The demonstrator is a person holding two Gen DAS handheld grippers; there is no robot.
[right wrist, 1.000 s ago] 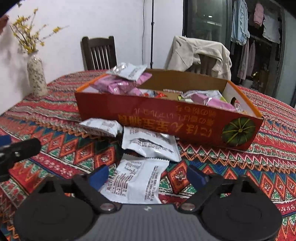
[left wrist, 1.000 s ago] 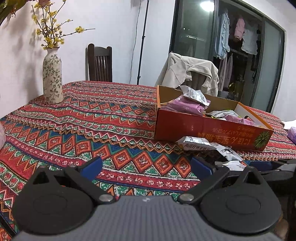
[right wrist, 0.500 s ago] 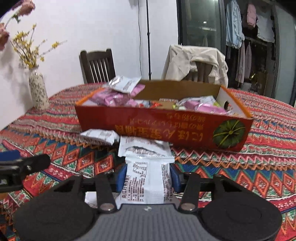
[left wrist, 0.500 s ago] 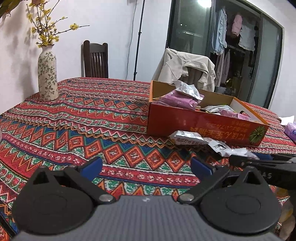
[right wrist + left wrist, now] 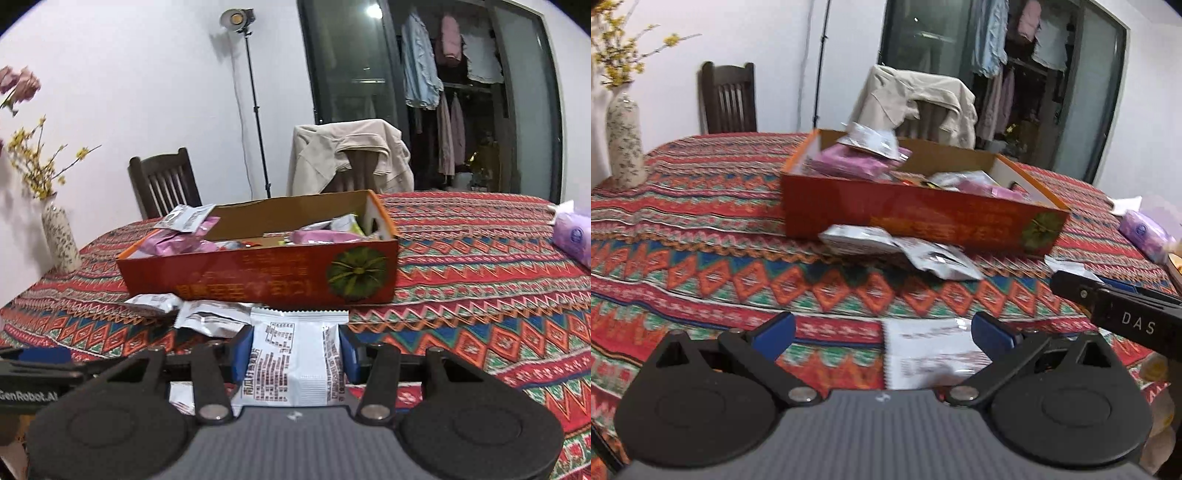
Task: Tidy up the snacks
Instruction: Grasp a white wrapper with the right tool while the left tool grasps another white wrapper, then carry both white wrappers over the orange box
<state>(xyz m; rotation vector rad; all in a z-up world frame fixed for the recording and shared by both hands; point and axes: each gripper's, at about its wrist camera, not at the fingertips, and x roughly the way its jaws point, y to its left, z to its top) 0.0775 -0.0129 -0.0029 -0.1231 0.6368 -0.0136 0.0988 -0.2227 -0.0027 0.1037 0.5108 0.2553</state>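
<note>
Lifted off the table, the white packet sits clamped in the right gripper; left gripper gapes wide.

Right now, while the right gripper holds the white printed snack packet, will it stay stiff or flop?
The white printed snack packet probably flexes: it bulges between the right gripper pads. Likely light and puffy. Its glossy film may slip.

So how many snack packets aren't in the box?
4: one white packet in the right gripper, two silver packets in front of the box, another packet by the left gripper. More may be hidden.
</note>
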